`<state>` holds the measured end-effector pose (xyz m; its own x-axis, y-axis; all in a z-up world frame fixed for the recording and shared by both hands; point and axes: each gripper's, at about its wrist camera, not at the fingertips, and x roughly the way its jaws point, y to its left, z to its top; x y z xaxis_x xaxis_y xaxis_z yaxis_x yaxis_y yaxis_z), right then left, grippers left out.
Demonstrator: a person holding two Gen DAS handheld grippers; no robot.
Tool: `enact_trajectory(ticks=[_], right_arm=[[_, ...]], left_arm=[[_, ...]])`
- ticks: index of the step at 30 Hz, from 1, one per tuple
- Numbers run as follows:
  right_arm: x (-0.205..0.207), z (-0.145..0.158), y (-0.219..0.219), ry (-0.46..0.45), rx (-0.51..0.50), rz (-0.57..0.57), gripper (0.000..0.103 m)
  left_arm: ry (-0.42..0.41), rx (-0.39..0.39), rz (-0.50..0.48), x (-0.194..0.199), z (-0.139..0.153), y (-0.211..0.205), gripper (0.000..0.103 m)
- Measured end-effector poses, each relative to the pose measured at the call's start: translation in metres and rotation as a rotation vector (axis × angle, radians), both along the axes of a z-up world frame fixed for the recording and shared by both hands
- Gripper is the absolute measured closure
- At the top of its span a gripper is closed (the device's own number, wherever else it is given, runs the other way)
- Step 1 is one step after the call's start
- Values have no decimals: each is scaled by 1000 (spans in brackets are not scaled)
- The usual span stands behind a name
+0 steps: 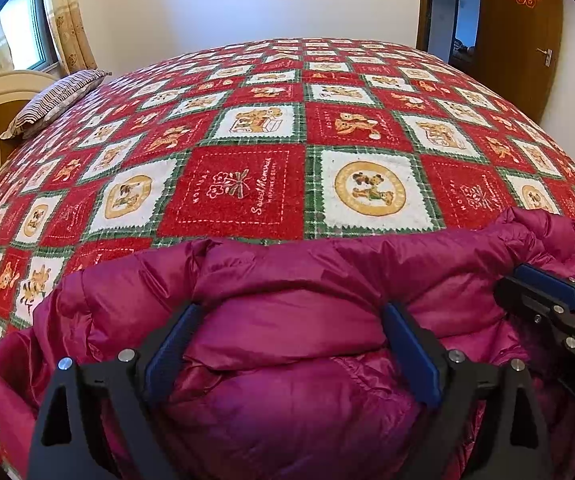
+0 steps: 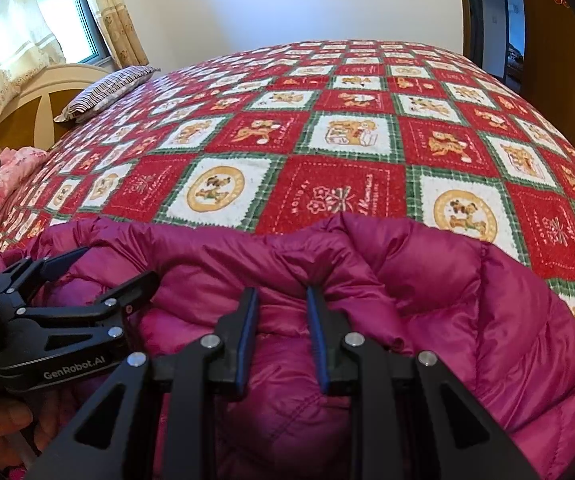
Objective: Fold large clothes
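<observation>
Right now the magenta puffer jacket (image 1: 287,320) lies bunched at the near edge of the patchwork bedspread (image 1: 247,140). Spread wide, the left gripper (image 1: 289,344) straddles a puffy fold bulging between its fingers, while the right gripper (image 2: 281,320) stands narrower, with jacket fabric lying between its blue pads (image 2: 319,336)

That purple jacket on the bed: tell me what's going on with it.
A person is working a magenta puffer jacket with two handheld grippers on a bed covered by a red teddy-bear patchwork blanket. The left gripper has its jaws wide open around a puffy fold of the jacket. The right gripper has its jaws set narrowly around a pinched ridge of fabric. The jacket lies bunched, not yet folded flat.
</observation>
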<state>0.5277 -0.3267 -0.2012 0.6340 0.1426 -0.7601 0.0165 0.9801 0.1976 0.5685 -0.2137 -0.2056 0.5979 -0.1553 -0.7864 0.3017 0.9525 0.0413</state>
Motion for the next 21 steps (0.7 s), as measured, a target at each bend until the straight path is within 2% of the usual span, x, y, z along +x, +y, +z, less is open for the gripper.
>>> enact_trajectory(ticks=[21], right_arm=[[2,-1,3,6,-23,0,76]], left_arm=[[0,14,-2,0,-3,-1,9]])
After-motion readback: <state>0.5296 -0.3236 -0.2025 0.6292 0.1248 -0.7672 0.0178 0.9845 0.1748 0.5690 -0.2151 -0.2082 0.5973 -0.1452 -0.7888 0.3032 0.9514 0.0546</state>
